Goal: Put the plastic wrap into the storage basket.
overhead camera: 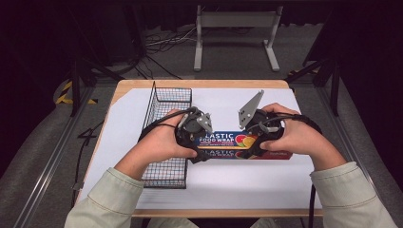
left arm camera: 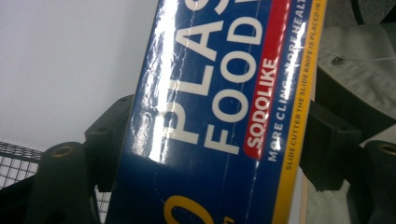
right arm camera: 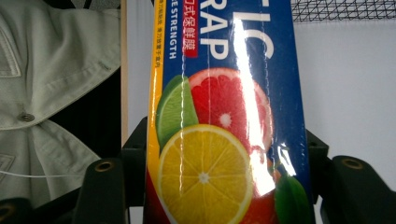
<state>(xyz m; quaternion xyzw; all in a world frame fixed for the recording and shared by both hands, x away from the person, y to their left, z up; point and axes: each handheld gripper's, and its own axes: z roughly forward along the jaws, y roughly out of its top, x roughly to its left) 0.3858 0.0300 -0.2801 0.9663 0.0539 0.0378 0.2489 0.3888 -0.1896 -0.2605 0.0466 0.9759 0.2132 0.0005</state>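
Both grippers are pinching the plastic wrap box (overhead camera: 223, 142) near the tabletop's (overhead camera: 247, 185) centre: left gripper (overhead camera: 197, 142) fingers and right gripper (overhead camera: 254, 142) fingers clamping its sides

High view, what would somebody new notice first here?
First, the blue box of plastic food wrap with citrus fruit printed on it, lying across the middle of the white table. The left gripper and the right gripper each have their jaws around one end of it. Next, the black wire basket standing just left of the box.
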